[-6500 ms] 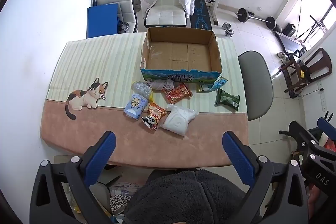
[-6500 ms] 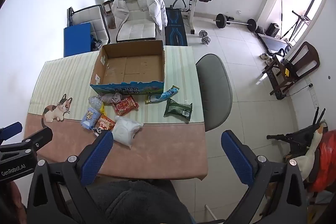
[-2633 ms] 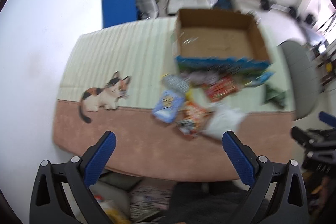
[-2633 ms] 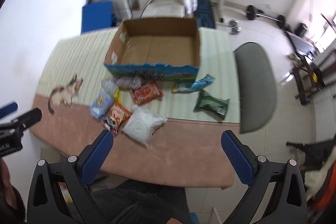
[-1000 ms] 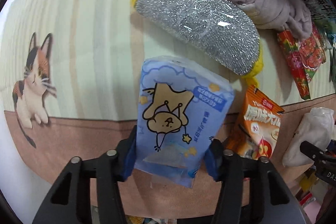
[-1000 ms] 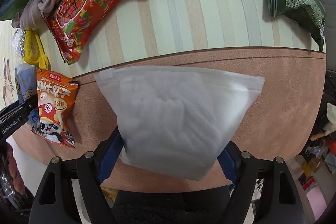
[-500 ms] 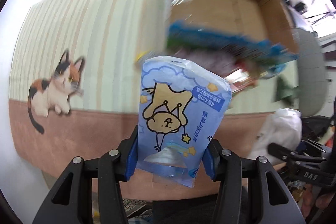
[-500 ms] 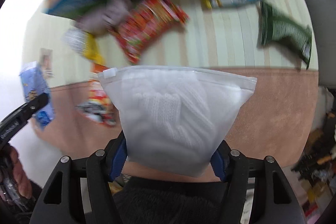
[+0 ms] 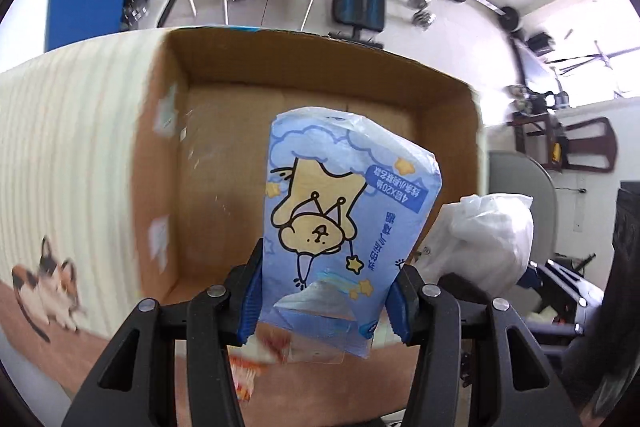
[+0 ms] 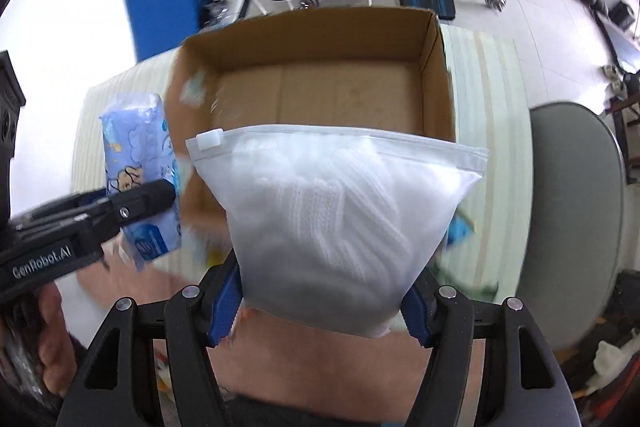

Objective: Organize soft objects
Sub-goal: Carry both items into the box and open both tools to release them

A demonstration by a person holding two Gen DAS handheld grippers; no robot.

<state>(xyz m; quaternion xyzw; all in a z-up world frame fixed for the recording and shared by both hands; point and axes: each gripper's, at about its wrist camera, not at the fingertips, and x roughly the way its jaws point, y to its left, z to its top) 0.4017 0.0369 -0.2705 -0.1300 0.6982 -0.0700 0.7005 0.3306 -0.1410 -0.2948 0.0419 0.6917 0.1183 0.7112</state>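
Both tongs point steeply downward: the left tongs (image 9: 325, 301) clamp a blue packet, the right tongs (image 10: 322, 303) clamp a white bag.

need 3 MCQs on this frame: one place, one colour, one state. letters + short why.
1. Where does the blue tissue pack with the cartoon cat sit?
A. Flat on the table
B. Clamped in the left claw, up over the open brown cardboard box
C. On the grey chair

2. What colour are the contents of the clear zip-top bag?
A. White
B. Red
C. Green

3. What state is the right claw in?
A. Open with nothing in it
B. Shut on the zip-top bag
C. Shut on nothing

Answers: B, the blue pads press both sides of the pack with the box floor behind it; A, white knit fabric shows through the plastic; B, the bag's lower end is pinched between the pads.
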